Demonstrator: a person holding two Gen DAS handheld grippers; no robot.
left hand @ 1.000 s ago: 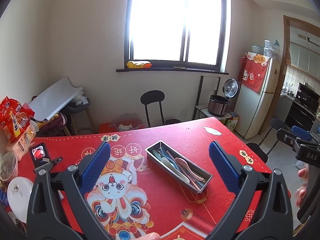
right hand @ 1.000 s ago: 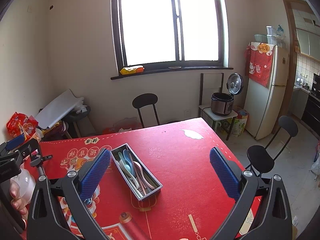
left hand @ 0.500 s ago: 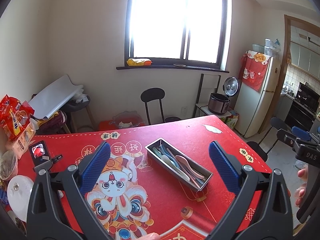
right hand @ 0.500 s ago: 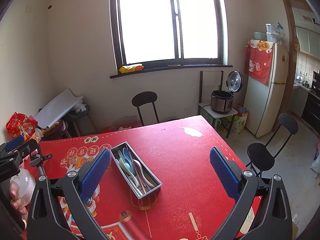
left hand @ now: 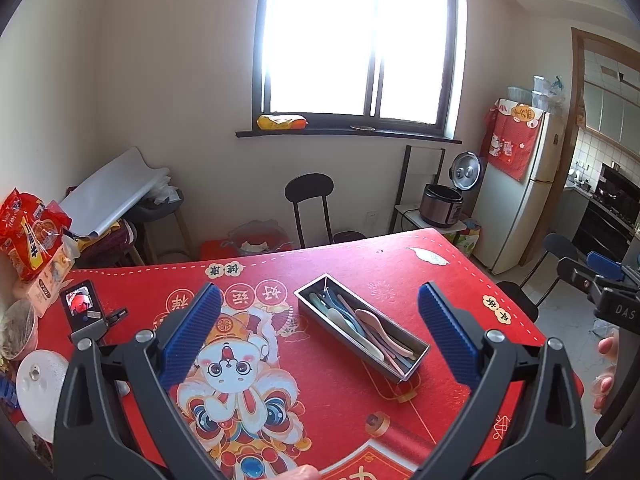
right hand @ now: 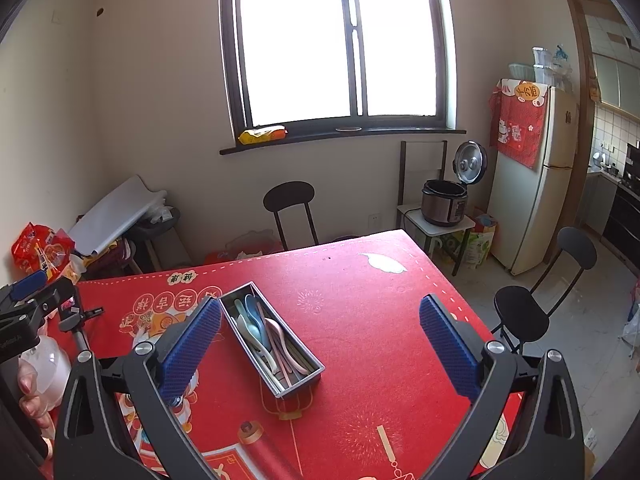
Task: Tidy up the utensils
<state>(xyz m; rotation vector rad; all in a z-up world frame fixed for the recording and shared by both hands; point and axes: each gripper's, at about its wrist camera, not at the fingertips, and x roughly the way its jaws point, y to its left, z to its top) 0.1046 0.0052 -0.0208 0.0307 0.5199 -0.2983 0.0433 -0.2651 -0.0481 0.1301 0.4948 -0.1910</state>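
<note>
Left wrist view: the left tongs (left hand: 319,332) hang above the counter (left hand: 400,272) with their blue pads spread wide and nothing between them. Just ahead of them, nearer the right pad, lies a long metal tray (left hand: 400,372), set at a slant on the red festive mat (left hand: 344,400). Pastel spoons (left hand: 372,320) in pink, blue and green are heaped lengthwise inside it. Below the tongs the mat shows a cartoon figure (left hand: 228,368). Off the left pad stand a small camera on a tripod (left hand: 82,306), a white lid (left hand: 38,384) and snack packets (left hand: 30,232). At the right edge the right tongs (left hand: 600,280) and a person's fingers (left hand: 606,346) come into view.

Right wrist view: the right tongs (right hand: 320,340) are likewise spread wide and empty over the counter (right hand: 380,280). The tray (right hand: 298,384) sits just inside the left pad, its spoons (right hand: 264,332) pointing away from the camera. Beyond the left pad the left tongs (right hand: 24,292) and a hand (right hand: 34,400) show at the frame's edge. Farther ahead, past the counter's far edge, stand a black chair (right hand: 290,200), a rice cooker (right hand: 444,202) with its lid up, a fridge (right hand: 532,200) and a bright window (right hand: 340,40).
</note>
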